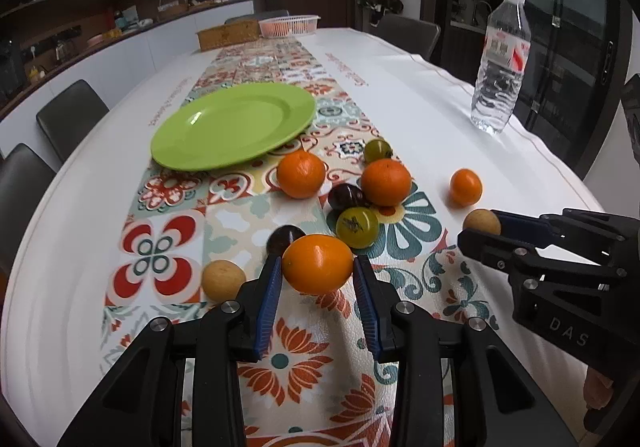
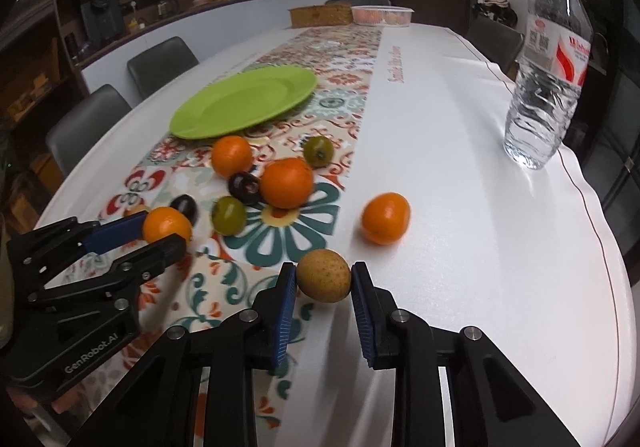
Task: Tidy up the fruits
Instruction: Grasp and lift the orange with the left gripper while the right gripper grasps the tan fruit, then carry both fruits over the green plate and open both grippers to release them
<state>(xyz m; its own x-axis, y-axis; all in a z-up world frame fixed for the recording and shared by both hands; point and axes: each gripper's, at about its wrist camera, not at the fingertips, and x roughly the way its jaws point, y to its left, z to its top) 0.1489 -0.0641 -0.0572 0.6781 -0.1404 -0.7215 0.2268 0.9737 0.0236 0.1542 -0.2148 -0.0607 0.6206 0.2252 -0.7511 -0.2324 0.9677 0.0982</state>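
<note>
My left gripper [image 1: 318, 267] is shut on an orange [image 1: 318, 264] low over the patterned runner; it also shows in the right wrist view [image 2: 167, 225]. My right gripper [image 2: 323, 279] is shut on a tan round fruit [image 2: 323, 276], also seen in the left wrist view [image 1: 482, 222]. A green plate [image 1: 234, 125] lies empty beyond the fruit. Loose on the table are three oranges [image 1: 301, 174] [image 1: 386, 182] [image 1: 465, 187], two green fruits [image 1: 357, 227], two dark plums [image 1: 346, 197] and another tan fruit [image 1: 223, 280].
A water bottle [image 1: 500, 63] stands at the right on the white cloth. A pink basket [image 1: 289, 25] and a brown box [image 1: 229, 34] sit at the far end. Chairs [image 1: 70, 117] line the left side.
</note>
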